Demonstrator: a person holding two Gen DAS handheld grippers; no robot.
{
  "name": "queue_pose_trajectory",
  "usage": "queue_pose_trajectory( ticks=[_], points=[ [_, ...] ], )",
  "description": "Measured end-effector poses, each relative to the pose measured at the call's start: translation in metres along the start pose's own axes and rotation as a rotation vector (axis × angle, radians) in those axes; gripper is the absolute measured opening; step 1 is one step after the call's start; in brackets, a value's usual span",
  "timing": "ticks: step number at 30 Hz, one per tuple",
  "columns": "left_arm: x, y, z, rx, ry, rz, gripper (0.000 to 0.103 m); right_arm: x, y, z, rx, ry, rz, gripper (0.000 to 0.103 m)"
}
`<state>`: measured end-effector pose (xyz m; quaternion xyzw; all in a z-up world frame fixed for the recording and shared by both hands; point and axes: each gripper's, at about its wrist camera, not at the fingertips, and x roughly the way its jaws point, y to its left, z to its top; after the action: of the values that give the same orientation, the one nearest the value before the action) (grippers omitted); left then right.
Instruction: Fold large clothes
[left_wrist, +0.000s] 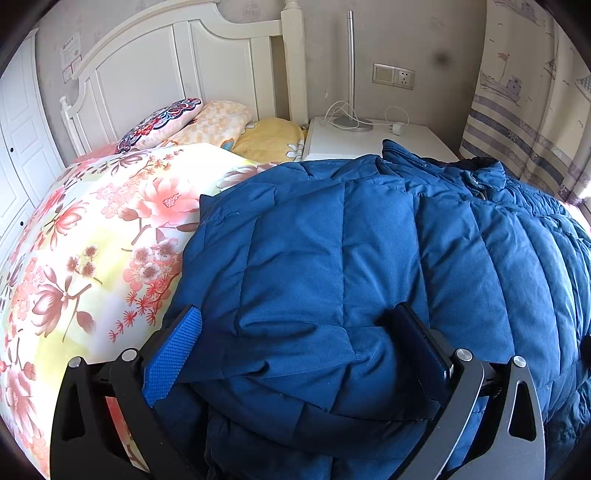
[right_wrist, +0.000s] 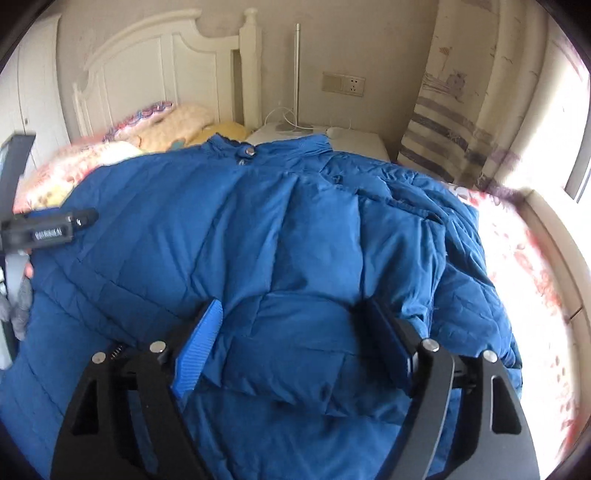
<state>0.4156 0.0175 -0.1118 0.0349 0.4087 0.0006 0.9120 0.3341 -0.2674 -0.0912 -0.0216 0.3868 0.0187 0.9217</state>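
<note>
While you hold both tongs low over the bed, a big blue puffy coat (left_wrist: 369, 258) fills the middle and right of the left view, and it lies on a flowery bedspread (left_wrist: 92, 240) that shows on the left side of that frame. Your left gripper (left_wrist: 299, 332) sits at the bottom of the frame with its two fingers far apart, and a fat fold of the coat bulges up between them. The blue pad (left_wrist: 173, 358) on the left touches the coat's edge, but you cannot tell if the fingers are really squeezing it. In the right view the coat (right_wrist: 258, 229) spreads across the middle, with its collar and a shiny snap (right_wrist: 250, 150) near the top center. Your right gripper (right_wrist: 295, 332) is at the bottom of that frame, spread wide, with a folded piece of coat lying between its fingers and not pinched. Pillows (left_wrist: 207, 122) rest against a white headboard (left_wrist: 177, 62) at the upper left. A white nightstand (left_wrist: 380, 144) with a thin lamp (left_wrist: 350, 74) stands at the top center, and a striped curtain (left_wrist: 524, 122) hangs at the upper right.
</note>
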Motion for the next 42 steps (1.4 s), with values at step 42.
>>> queue_pose_trajectory(
  ticks=[42],
  points=[
    [-0.145,-0.032,-0.183,0.256,0.063,-0.073,0.099,-0.139,0.042,-0.149,-0.234,0.135,0.114,0.089]
  ],
)
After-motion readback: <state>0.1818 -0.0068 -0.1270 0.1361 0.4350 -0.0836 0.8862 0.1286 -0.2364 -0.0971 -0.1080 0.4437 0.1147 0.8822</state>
